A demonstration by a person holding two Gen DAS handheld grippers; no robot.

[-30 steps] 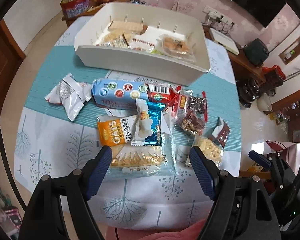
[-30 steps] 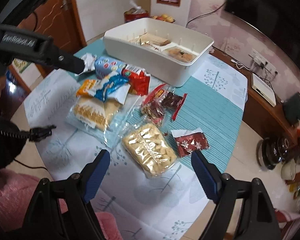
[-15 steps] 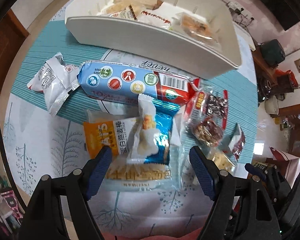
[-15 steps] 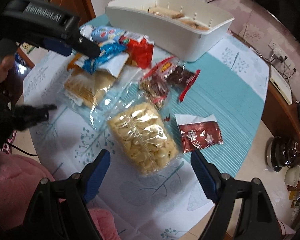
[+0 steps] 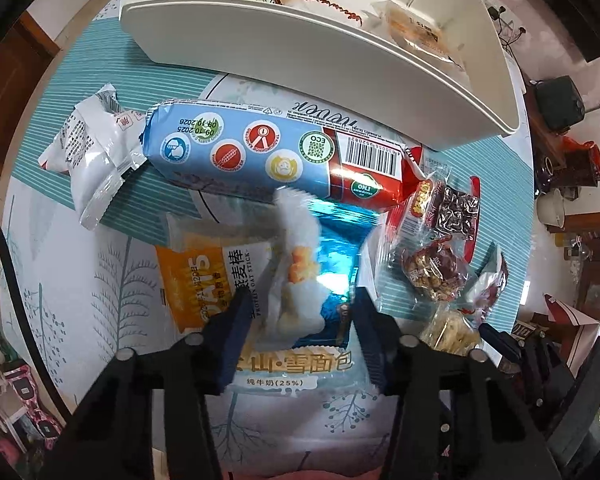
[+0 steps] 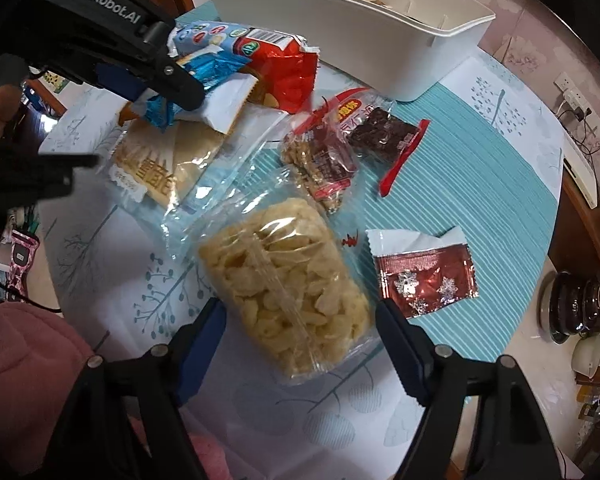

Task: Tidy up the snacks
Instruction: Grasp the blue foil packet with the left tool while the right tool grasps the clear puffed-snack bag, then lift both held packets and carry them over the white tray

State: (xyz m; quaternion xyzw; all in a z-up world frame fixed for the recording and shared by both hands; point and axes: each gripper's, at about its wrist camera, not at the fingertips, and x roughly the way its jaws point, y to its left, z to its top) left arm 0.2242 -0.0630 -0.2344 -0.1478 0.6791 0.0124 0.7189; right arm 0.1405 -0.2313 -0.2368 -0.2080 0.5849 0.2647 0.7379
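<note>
Loose snack packets lie on a round table before a white bin (image 5: 340, 60) that holds several packets. My left gripper (image 5: 300, 316) is closing around a blue and white packet (image 5: 304, 276); its fingers are at the packet's sides. The packet lies on an orange oat-stick pack (image 5: 196, 280) and a bread pack (image 5: 296, 364). In the right wrist view the left gripper (image 6: 168, 80) is at that blue packet (image 6: 204, 68). My right gripper (image 6: 300, 320) is open around a clear bag of pale chips (image 6: 288, 280).
A long blue and red biscuit pack (image 5: 268, 152) lies before the bin, white packets (image 5: 88, 152) to its left. Nut and dark snack packs (image 6: 340, 148) and a red snowflake packet (image 6: 428, 280) lie right of the chips. The table edge is near me.
Both grippers have moved down and forward. The left one has narrowed around the blue packet, which has shifted. The right one now straddles the chip bag.
</note>
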